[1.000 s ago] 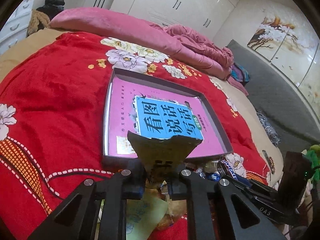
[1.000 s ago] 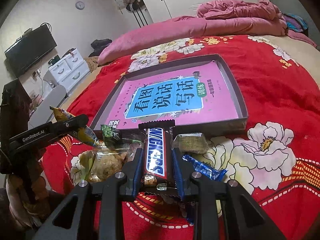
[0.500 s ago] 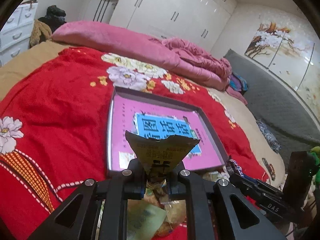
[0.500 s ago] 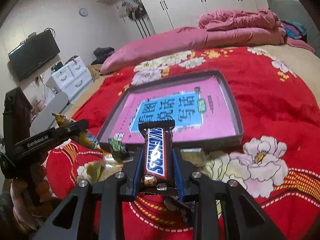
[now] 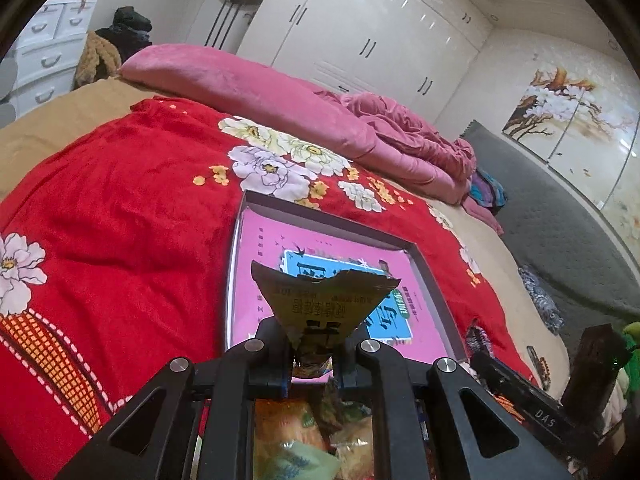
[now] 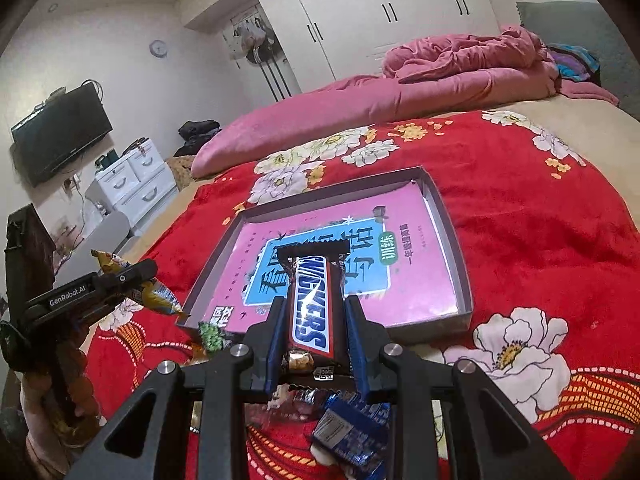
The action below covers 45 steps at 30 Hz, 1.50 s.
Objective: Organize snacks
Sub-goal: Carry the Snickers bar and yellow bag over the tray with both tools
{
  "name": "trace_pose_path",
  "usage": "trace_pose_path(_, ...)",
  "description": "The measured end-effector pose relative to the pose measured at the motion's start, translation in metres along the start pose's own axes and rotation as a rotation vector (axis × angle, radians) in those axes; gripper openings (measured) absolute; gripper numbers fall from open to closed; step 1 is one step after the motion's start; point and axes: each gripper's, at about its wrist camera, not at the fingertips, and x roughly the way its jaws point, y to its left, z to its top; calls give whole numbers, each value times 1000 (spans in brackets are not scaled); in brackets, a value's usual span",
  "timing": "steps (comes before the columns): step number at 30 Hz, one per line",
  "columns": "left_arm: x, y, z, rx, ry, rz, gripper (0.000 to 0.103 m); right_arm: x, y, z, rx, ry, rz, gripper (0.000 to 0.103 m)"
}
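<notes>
Here both tools (image 5: 311, 354) (image 6: 316, 332) hover, gripping snacks.

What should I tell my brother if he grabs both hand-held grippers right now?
Left hand-held gripper: shut on a gold snack packet, held up before the box.
Right hand-held gripper: shut on a Snickers bar, also at the box's near edge.
Done: both snacks picked up.
Left: put both in the box, then fetch the loose snacks lying on the red blanket.
</notes>
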Motion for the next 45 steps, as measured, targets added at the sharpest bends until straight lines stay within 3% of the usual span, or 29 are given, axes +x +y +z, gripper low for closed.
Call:
trace_pose_path(21, 52, 1, 7, 20, 58, 37, 15, 37, -36, 30, 36, -20, -101, 29)
trace_pose_path(45, 77, 0, -4, 58, 170, 65, 15, 72, -51, 26, 6, 92, -204, 30)
